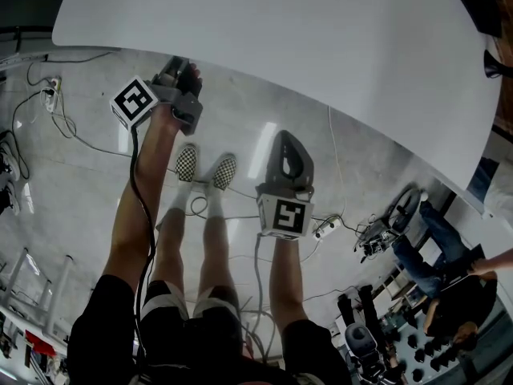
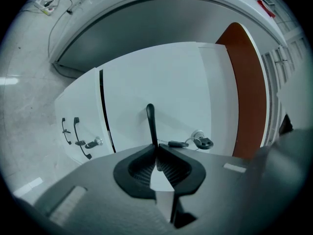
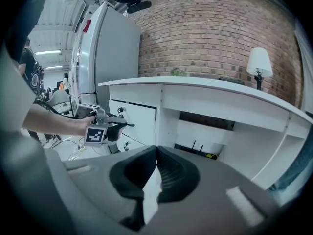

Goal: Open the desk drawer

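Since the left tongs (image 2: 156, 148) are closed on the black drawer handle (image 2: 150, 121), the hold looks made. Only the upper length of the bar shows above the pads, so I cannot tell whether the bite is mid-bar or at one end.

Behind the handle sits the white drawer front (image 2: 161, 77), apparently flush with its neighbours, so I judge it not yet drawn out. Just beside the handle a key (image 2: 177, 144) sits in the lock (image 2: 198, 135).

Well away from the handle, the right tongs (image 3: 156, 152) are pressed together with nothing between them.

Judgement on handling:
- The handle is thin, rigid and smooth, so the pads could slide along it if the pull goes off-axis.
- The drawer is probably on runners, with moderate weight, and will not move at all if locked — the lock's state is unknown.
- Best hold is mid-bar, pulling square to the front — steady, not jerked
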{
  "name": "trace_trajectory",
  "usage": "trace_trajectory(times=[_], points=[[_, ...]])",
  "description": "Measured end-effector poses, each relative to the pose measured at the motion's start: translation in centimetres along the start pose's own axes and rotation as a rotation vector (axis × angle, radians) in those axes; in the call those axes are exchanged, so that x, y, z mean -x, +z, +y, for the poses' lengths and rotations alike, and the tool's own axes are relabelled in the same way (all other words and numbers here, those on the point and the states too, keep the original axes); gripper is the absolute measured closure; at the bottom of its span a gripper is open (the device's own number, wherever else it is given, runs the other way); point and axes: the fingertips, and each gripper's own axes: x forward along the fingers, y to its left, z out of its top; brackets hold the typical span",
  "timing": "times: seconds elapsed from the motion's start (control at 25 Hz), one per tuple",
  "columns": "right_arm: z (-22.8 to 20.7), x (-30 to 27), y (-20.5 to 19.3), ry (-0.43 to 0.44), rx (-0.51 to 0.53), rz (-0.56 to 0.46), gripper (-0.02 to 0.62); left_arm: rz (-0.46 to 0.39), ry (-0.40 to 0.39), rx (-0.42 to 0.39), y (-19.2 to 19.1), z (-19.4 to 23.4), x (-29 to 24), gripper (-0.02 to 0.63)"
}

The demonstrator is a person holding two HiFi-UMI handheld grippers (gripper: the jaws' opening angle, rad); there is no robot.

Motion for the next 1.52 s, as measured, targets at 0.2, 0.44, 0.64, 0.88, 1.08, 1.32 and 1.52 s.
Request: trace_trajectory(times=[0.2, 0.44, 0.64, 0.88, 1.08, 1.32, 1.52], points=[[-0.5, 0.2, 0.2, -0.004, -0.004, 0.0, 0.592, -0.006, -0.01, 0.031, -0.5, -0.4, 0.3, 0.577], [0.2, 2.2, 0.0, -0.002, -0.002, -0.011, 0.592, -0.007, -0.007, 0.05, -2.2, -0.4, 3.6, 0.577], [0.2, 2.3, -0.5, 0.0, -0.003, -0.01, 0.592, -0.005, 0.002, 0.034, -3.0, 0.6, 4.8, 0.577], [0.9, 3.8, 0.4, 0.003, 0.009, -0.023, 0.592, -0.003, -0.001, 0.026, -3.4, -0.3, 7.3, 0.577], [1.1, 4.8, 0.7, 0.007, 0.012, -0.032, 0.592, -0.002, -0.007, 0.059, -4.8, -0.9, 9.2, 0.577], [1.8, 5.5, 0.8, 0.012, 0.009, -0.042, 0.592, -0.005, 0.004, 0.047, -5.0, -0.6, 11.2, 0.577], [2.4, 6.1, 1.0, 0.017, 0.028, -0.04, 0.592, -0.006, 0.024, 0.037, -5.5, 0.0, 12.9, 0.577]])
